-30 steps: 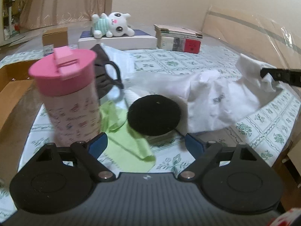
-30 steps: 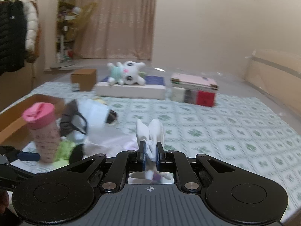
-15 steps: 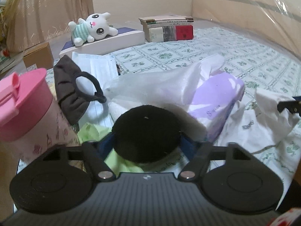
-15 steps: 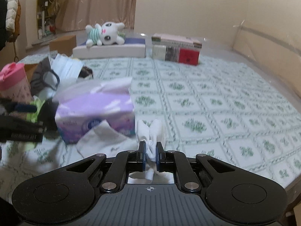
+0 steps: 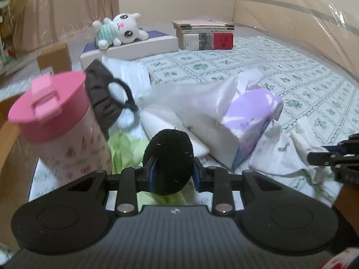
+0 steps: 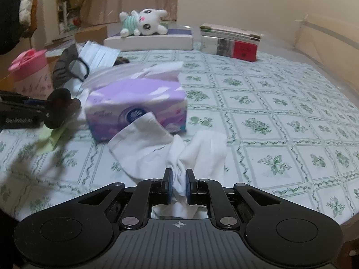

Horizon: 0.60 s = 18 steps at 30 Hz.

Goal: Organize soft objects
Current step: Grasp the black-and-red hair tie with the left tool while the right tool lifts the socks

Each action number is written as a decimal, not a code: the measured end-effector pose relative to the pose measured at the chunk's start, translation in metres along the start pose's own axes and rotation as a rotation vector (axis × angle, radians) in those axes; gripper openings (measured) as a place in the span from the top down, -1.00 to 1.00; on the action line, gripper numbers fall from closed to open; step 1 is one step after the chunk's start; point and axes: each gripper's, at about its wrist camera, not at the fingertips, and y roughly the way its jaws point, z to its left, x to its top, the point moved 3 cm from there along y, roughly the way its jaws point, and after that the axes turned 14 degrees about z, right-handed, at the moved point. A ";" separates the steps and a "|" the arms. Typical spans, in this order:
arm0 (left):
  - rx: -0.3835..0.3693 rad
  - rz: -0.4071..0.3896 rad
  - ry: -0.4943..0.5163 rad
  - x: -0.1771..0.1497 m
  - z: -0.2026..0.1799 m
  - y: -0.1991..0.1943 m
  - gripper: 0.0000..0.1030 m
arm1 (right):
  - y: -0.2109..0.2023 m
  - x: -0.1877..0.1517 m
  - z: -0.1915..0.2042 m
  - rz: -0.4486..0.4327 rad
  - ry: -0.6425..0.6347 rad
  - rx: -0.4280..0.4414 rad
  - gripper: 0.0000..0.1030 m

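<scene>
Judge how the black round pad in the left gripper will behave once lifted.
The black round pad bulges and bends between the left gripper, whose jaws have just been closing, so it is probably soft and floppy. Its fuzzy surface suggests little slipping. It looks thin, likely light.

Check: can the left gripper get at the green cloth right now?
Probably not: the left gripper has just been closing and is squeezing the black round pad, so it is occupied. The green cloth lies just beneath, otherwise uncovered.

Tissue pack (image 6: 136,105), pink cup (image 5: 58,121) crowd left; tablecloth (image 6: 280,116) right side open
</scene>
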 end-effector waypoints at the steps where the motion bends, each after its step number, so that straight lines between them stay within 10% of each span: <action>1: -0.007 0.006 -0.009 -0.003 0.001 -0.001 0.39 | 0.000 -0.002 0.001 0.001 -0.004 0.000 0.80; 5: -0.024 0.014 -0.040 -0.012 0.007 -0.005 0.33 | 0.004 -0.005 0.004 0.013 -0.010 0.001 0.63; 9: -0.039 0.012 -0.073 -0.015 0.015 -0.008 0.33 | 0.007 -0.007 0.008 0.026 -0.020 0.018 -0.27; 18: -0.112 0.015 -0.206 -0.027 0.044 -0.018 0.25 | 0.014 -0.002 0.013 0.039 0.005 0.028 -0.54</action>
